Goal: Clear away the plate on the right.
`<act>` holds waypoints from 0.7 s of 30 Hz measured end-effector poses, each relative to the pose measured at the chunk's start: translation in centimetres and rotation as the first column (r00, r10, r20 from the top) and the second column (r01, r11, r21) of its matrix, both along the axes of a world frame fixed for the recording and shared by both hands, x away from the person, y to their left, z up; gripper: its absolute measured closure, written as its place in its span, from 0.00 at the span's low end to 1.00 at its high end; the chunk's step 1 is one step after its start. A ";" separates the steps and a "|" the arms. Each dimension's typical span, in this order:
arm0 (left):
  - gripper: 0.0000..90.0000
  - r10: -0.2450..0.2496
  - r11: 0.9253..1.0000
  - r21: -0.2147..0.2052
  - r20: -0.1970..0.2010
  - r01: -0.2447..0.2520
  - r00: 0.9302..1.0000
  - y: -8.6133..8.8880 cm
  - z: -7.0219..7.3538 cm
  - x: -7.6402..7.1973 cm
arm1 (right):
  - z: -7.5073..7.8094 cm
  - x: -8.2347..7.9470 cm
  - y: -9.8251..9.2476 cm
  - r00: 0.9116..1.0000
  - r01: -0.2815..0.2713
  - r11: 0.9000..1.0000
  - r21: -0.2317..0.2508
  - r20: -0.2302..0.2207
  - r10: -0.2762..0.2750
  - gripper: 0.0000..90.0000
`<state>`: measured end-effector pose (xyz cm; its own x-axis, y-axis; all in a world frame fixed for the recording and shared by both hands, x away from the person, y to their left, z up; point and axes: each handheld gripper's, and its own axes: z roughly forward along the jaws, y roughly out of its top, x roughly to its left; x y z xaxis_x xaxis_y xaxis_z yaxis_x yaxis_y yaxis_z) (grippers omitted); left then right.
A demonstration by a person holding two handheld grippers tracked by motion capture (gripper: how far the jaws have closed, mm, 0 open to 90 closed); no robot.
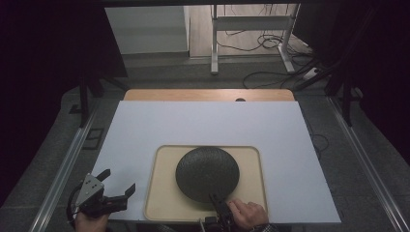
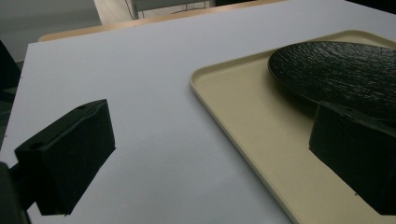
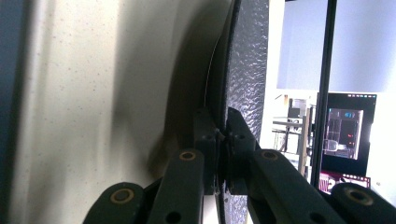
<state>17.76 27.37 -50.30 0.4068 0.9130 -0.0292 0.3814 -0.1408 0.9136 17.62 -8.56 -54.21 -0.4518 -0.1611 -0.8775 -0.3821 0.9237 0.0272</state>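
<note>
Black textured plate (image 1: 207,172) sits on a beige tray (image 1: 162,193), round, dark, rough ridged surface. Tray is rectangular with rounded corners, lying on a white board (image 1: 203,125) that covers most of the wooden table (image 1: 208,94); the tray is at the near middle of the board. Plate fills the tray's centre, a bit toward the far side, its near rim overhanging the tray floor slightly.

Right gripper (image 1: 216,200) comes in from the near edge, right hand (image 1: 247,214) behind it, resting on the tray's near right part. Its jaws are pinched onto the plate's near rim: in the right gripper view the two pads are closed together on the thin rim edge, one jaw over the textured top (image 3: 247,70), one under it, with the tray (image 3: 84,93) seen beneath. That view is rolled sideways, so the plate runs vertically through it.

Left gripper (image 1: 116,186) is at the near left, over the board, just left of the tray and not touching it. Jaws wide apart, nothing between them. Grey three-cornered plate on its top, left hand (image 1: 89,222) at the bottom edge. In the left gripper view the two black jaws stand spread, one over the white board (image 2: 140,93), the other in front of the tray (image 2: 247,121) and plate (image 2: 336,70).

Beyond the table: grey floor, cables, a white metal stand (image 1: 251,29) at the far side.
</note>
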 end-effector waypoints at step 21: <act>0.00 -0.010 1.000 0.008 -0.009 0.010 1.000 -0.2 -0.1 0.1 | -0.6 0.3 0.2 0.994 0.032 0.999 -0.008 -0.109 -0.033 0.87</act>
<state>17.84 27.21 -50.35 0.4158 0.9091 -0.0256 0.3878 -0.1517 0.9092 17.93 -8.38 -54.80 -0.5496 -0.1500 -0.8218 -0.3468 0.9359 0.0611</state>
